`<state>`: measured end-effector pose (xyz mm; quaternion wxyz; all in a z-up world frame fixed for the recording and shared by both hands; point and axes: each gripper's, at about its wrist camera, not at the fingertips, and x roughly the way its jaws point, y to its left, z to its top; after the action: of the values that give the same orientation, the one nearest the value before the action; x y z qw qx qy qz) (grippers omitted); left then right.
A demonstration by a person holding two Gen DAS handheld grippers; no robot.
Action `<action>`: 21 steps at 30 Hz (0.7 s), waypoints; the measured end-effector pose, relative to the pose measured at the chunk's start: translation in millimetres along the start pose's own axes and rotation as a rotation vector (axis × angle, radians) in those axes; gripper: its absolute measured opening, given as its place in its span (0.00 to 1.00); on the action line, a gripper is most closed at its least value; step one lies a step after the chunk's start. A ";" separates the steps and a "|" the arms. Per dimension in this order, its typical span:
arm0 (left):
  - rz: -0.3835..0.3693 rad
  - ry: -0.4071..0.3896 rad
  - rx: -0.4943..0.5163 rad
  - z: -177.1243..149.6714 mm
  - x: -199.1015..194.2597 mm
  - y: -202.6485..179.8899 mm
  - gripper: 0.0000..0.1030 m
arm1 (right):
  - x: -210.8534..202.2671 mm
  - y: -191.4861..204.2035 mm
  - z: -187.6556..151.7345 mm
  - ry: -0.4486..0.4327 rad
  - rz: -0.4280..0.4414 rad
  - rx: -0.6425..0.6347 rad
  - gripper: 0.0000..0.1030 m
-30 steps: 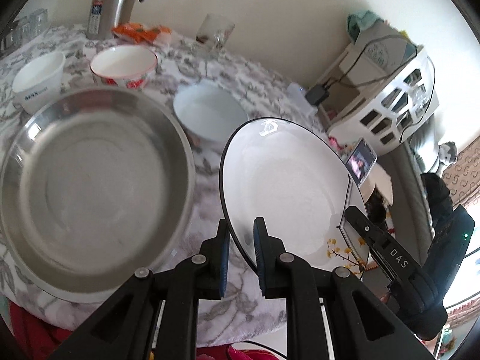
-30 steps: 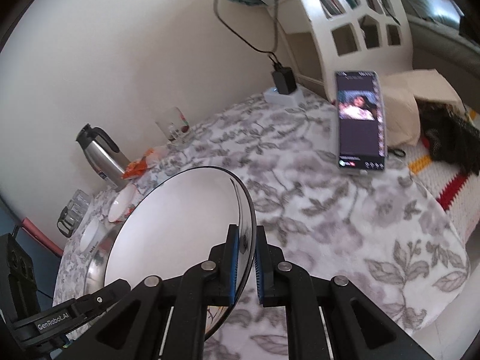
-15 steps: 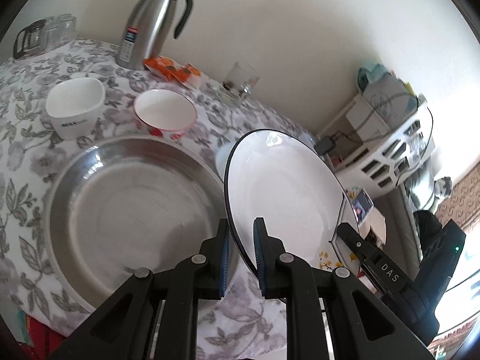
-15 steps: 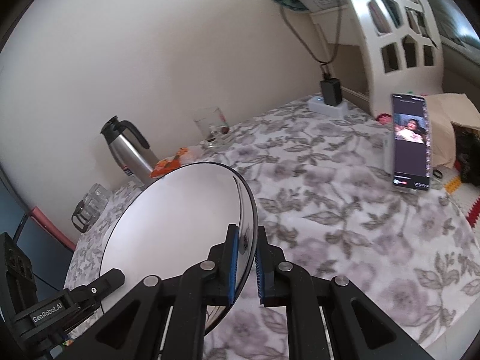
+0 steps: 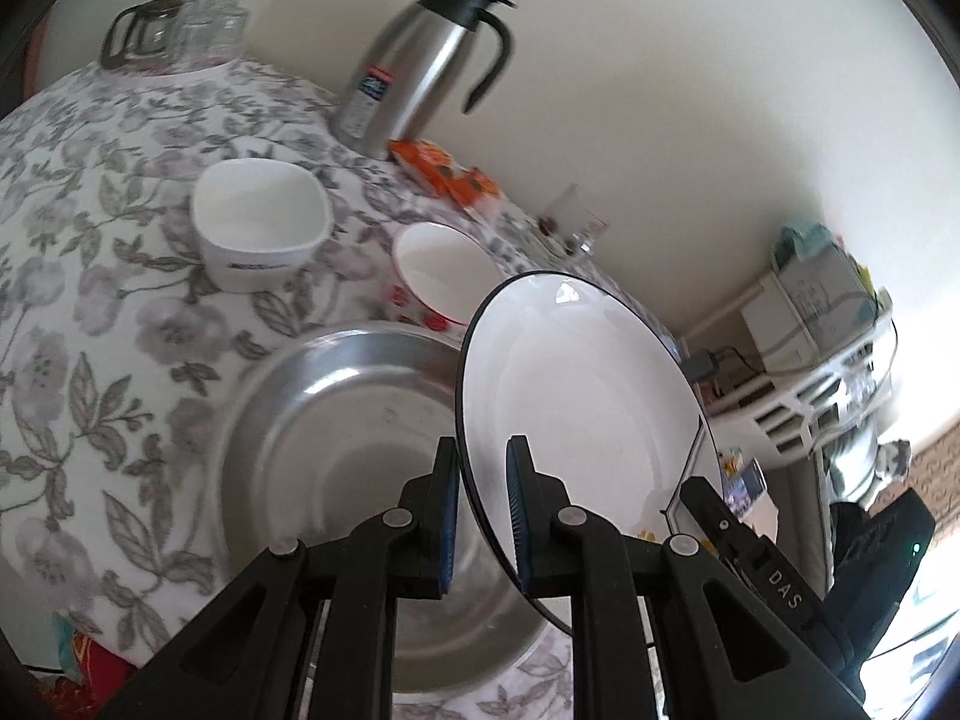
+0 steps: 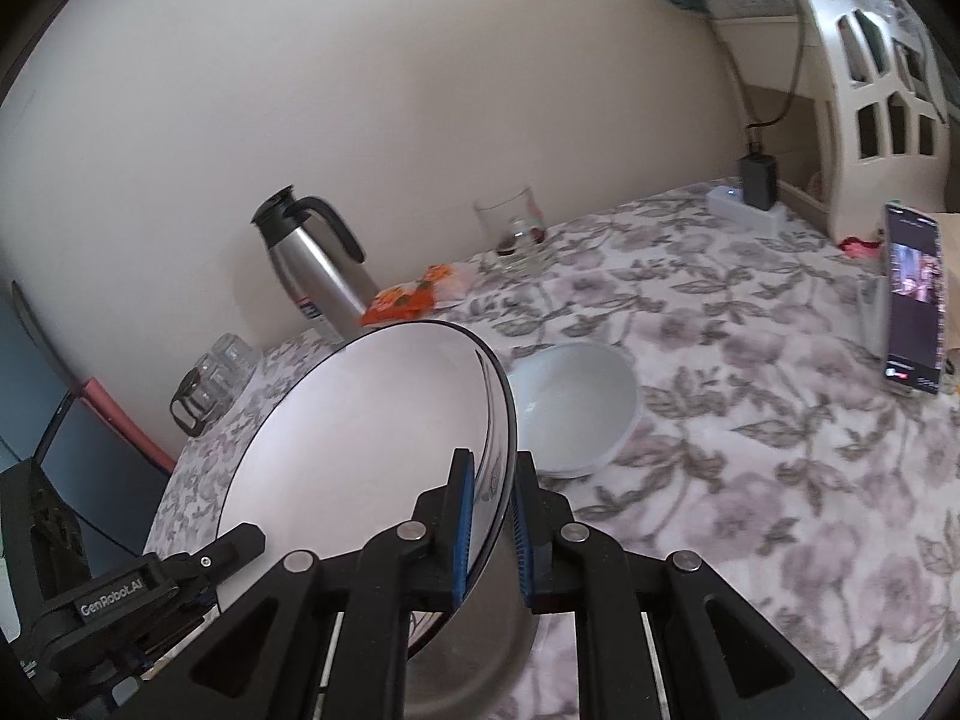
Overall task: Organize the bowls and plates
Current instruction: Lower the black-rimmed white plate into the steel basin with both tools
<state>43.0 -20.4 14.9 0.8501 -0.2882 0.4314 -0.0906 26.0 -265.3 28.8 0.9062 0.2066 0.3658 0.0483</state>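
Note:
A white plate with a black rim (image 5: 576, 396) is held tilted in the air by both grippers. My left gripper (image 5: 483, 516) is shut on its near rim. My right gripper (image 6: 492, 528) is shut on the opposite rim of the plate (image 6: 372, 438). The plate hangs over a large steel plate (image 5: 336, 450) on the flowered tablecloth. A white square bowl (image 5: 258, 222) and a red-patterned bowl (image 5: 444, 276) stand behind the steel plate. A white round bowl (image 6: 576, 408) sits to the right of the held plate.
A steel thermos jug (image 5: 420, 60), an orange packet (image 5: 444, 174) and a glass (image 6: 510, 228) stand by the wall. Glass cups (image 5: 174, 30) sit at the far left. A phone (image 6: 912, 300) stands on the table at right, near a white shelf (image 6: 870, 60).
Both grippers have carried the plate left, over the steel plate. The thermos and bowls have come further into view, and the white round bowl now shows to the right of the plate.

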 end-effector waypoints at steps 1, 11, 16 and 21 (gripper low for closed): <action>0.003 -0.005 -0.010 2.1 -1.4 4.4 0.15 | 3.2 4.5 -0.9 0.005 0.007 -0.002 0.13; 0.039 -0.020 -0.071 18.6 -8.8 42.9 0.15 | 30.2 38.7 -10.6 0.046 0.047 -0.034 0.13; 0.059 -0.014 -0.090 21.3 -9.7 54.2 0.15 | 41.3 45.2 -17.8 0.071 0.056 -0.046 0.13; 0.076 0.019 -0.097 19.8 -4.5 55.6 0.15 | 48.5 38.8 -23.9 0.098 0.046 -0.034 0.13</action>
<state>50.5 35.0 -4.5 0.8338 -0.3118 0.4538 -0.0400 47.4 -210.3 -2.0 0.8892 0.1970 0.4041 0.0856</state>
